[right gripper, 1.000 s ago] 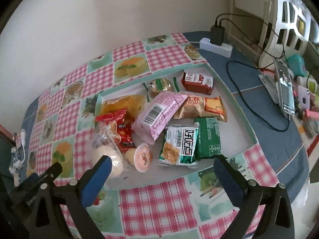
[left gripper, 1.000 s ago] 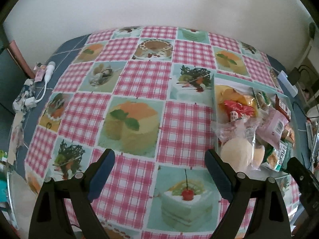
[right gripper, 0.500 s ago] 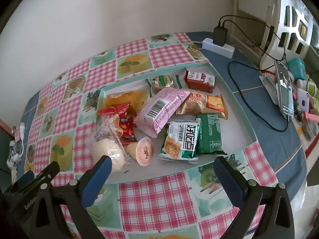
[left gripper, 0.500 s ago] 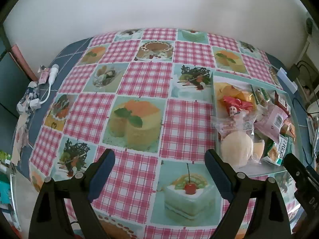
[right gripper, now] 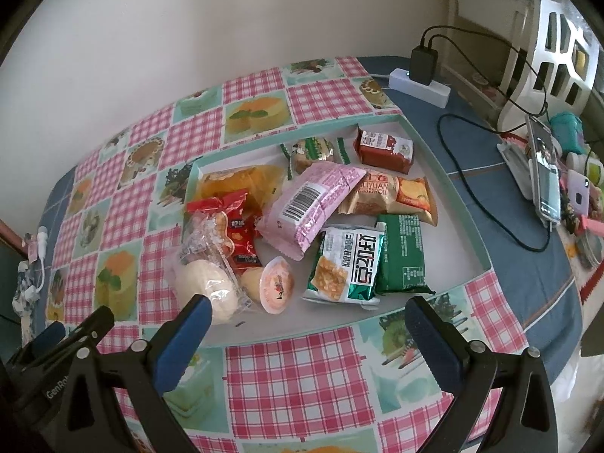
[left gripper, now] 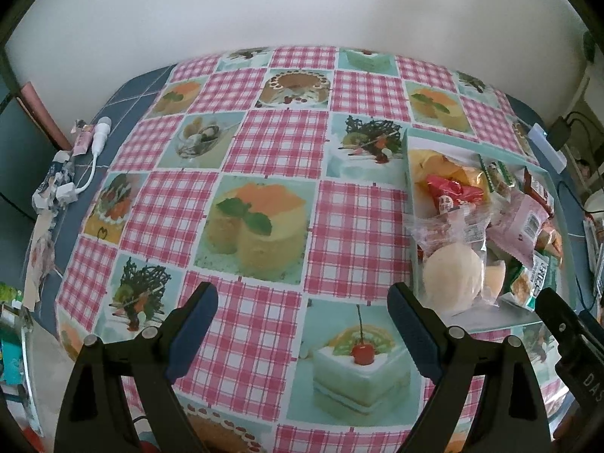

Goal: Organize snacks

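Observation:
A shallow white tray with a teal rim [right gripper: 445,185] lies on the checked cake-print tablecloth [left gripper: 264,173]. It holds several snacks: a pink packet [right gripper: 313,204], a green packet [right gripper: 400,260], a green-and-white packet [right gripper: 347,264], a red box [right gripper: 385,149], a red packet [right gripper: 234,226], a wrapped bun [right gripper: 204,287] and a jelly cup [right gripper: 277,283]. My right gripper [right gripper: 306,304] hangs open over the tray's near edge, holding nothing. Left of the tray [left gripper: 409,173], my left gripper [left gripper: 302,290] stands open and unloaded above bare cloth.
A white power strip with a black charger [right gripper: 419,83] and looping cables lie on the blue surface right of the tray. A phone on a stand [right gripper: 543,173] and small clutter sit further right. A white cable [left gripper: 94,147] lies at the table's left edge. A wall runs behind.

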The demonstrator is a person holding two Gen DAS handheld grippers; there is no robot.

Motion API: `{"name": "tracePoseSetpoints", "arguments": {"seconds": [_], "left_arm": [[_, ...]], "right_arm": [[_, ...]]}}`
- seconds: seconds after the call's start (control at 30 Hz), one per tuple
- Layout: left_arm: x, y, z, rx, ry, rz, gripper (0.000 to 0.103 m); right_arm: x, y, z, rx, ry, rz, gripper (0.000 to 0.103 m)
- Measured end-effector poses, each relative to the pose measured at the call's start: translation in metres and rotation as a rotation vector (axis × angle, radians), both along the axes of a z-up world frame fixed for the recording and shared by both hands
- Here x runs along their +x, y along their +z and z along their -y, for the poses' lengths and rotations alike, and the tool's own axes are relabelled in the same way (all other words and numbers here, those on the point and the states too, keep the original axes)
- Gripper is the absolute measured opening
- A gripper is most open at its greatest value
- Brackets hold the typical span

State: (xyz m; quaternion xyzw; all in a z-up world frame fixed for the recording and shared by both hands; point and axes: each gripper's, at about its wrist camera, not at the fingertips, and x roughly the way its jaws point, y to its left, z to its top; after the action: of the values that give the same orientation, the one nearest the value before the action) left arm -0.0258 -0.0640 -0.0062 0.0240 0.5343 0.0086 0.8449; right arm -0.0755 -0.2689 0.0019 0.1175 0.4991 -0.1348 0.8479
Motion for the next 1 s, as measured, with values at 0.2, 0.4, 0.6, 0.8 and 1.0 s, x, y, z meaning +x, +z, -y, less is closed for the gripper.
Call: {"name": "tracePoseSetpoints", "arguments": {"seconds": [0.2,0.4,0.6,0.8,1.0], "left_arm": [[0.0018,-0.0039,0.0008,0.011,-0.007,-0.02,0.092],[0.0024,-0.0052,0.001,0.02,-0.006,-0.025,0.092],[0.002,-0.0048,0.0006,0.023,-0.001,-0.023,0.092],[0.0016,-0.0029,-0.0024,0.02,0.006,-0.013,0.092],[0.002,-0.0017,-0.0043,0.007,0.017,-0.013,0.092]], "right_arm": [[0.0007,0.0002,0.0004,0.001,-0.001,0.0,0.103],[0.0011,-0.0004,0.0017,0.005,-0.013,-0.002,0.103],[0.0012,-0.0004,0.0003,0.004,-0.011,-0.004,0.103],[0.0014,-0.0018,-0.001,0.003,-0.014,-0.009,0.103],[0.0012,-0.001,-0.0007,-0.009,-0.02,-0.006,0.103]]}}
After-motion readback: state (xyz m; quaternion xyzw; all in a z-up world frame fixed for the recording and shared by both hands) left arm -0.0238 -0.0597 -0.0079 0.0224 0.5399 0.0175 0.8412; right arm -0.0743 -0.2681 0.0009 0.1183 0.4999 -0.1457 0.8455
